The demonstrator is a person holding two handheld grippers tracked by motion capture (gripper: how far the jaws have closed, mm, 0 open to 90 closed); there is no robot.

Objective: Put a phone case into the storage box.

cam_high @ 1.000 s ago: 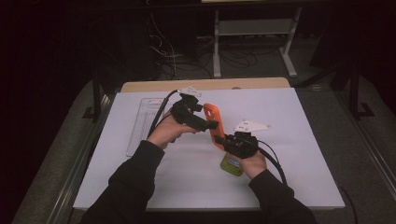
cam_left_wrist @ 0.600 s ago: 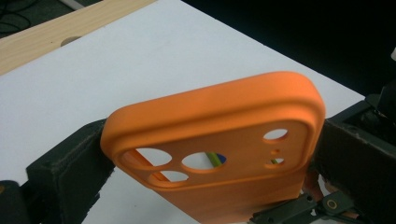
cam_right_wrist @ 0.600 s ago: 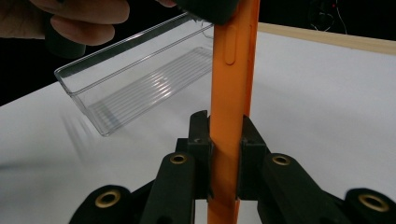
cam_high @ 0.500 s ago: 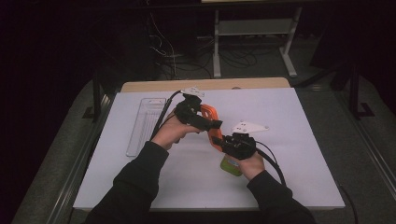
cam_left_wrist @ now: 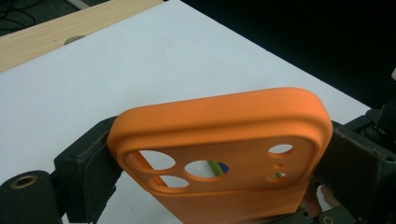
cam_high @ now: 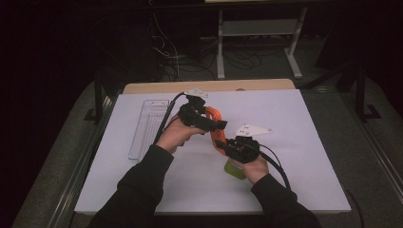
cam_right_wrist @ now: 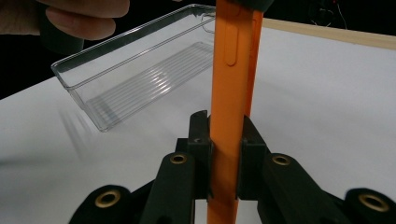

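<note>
**Orange case held at both ends, above the table**

The soft orange silicone phone case (cam_high: 215,124) is in the air over the white table sheet (cam_high: 304,142), btw. the two hands. The right gripper (cam_right_wrist: 226,140) is clenched on its thin edge. The left gripper (cam_left_wrist: 219,154) has just been closing; its pads now press both sides of the camera-hole end.

Risk: the case is soft, so if the hands pull or twist apart it may bend and slip out of one grip.

The right gripper view shows the clear plastic tray (cam_right_wrist: 140,65) close up; the left gripper view shows the camera holes. The high view shows a green object (cam_high: 235,168) under the right hand, unclear what.
</note>
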